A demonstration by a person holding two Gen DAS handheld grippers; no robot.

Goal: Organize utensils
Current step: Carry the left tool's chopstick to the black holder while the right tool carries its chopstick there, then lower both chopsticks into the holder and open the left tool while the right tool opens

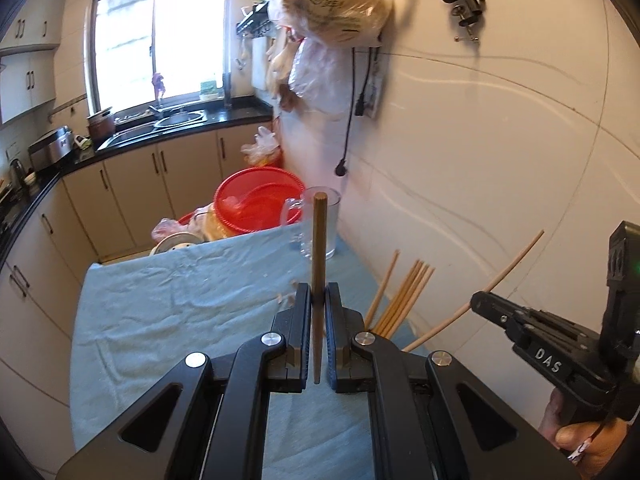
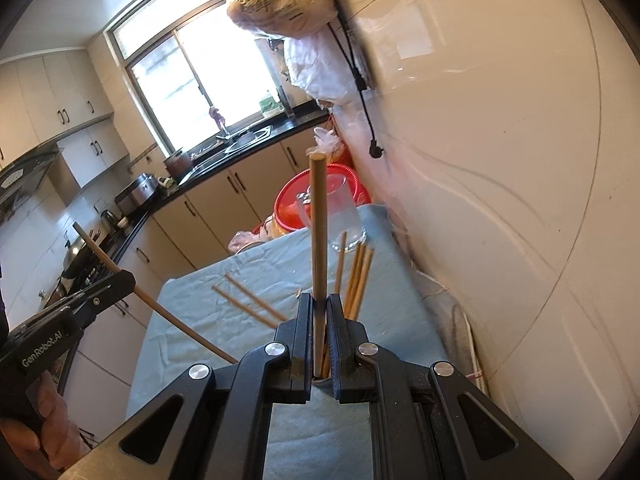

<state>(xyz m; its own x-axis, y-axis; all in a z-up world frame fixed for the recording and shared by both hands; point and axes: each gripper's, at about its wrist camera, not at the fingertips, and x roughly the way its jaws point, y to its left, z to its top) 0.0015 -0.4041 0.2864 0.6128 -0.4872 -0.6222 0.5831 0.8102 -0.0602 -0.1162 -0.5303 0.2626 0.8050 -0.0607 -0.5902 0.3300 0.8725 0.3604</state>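
**Both grippers clamped on one chopstick each**

Left gripper (image 1: 318, 304): jaws closed on a brown chopstick (image 1: 319, 264). Stick runs straight out ahead between the fingers, blunt end up and forward, thin end back toward the camera.

Right gripper (image 2: 319, 312): same state, jaws pinched on its own chopstick (image 2: 319, 248), which points ahead and up along the finger axis. In the left wrist view that gripper (image 1: 486, 303) sits to the right of the left one, with its chopstick (image 1: 508, 270) sticking out both sides at a slant.

Remaining chopsticks: a bundle (image 1: 404, 296) stands just right of the left fingers, tips fanned upward; its container is hidden behind the gripper body. From the right wrist the same bundle (image 2: 358, 280) is just ahead-right of the fingertips. Two loose chopsticks (image 2: 248, 302) lie flat on the blue cloth (image 2: 208, 320), ahead-left of the right gripper, roughly parallel.

Glass mug (image 1: 326, 220) is further ahead of both grippers, near the far edge of the cloth. Red basin (image 1: 256, 204) is beyond it, off the table.
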